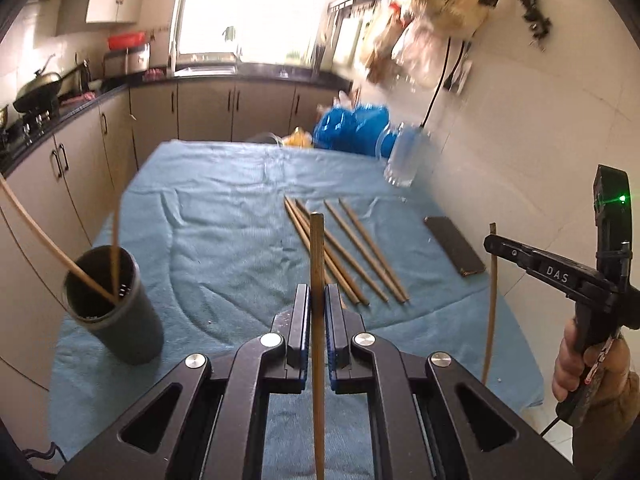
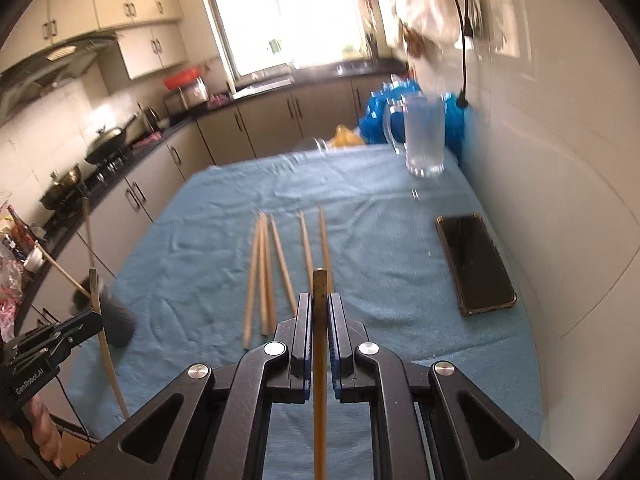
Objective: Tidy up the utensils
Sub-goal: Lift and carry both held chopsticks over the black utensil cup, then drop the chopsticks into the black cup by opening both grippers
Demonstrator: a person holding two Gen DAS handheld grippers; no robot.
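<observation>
Left gripper (image 1: 317, 300): closed on one chopstick (image 1: 317, 264), held upright between the pads, above the near part of the blue cloth (image 1: 224, 208).
Right gripper (image 2: 319, 308): clamped on a second chopstick (image 2: 319, 300), also upright, just right of the loose chopsticks (image 2: 280, 264).
Loose chopsticks: five, flat on the cloth, fanned, midway between black cup (image 1: 116, 300) and phone (image 1: 454, 245).
Black cup: left of the loose chopsticks, upright, two sticks leaning inside.
Left view only: cup interior; right gripper side-on at far right, hand (image 1: 576, 364) around its grip.
Right view only: glass mug (image 2: 424, 136) sharp, beyond the phone; cup blurred, partly hidden behind the left gripper.
</observation>
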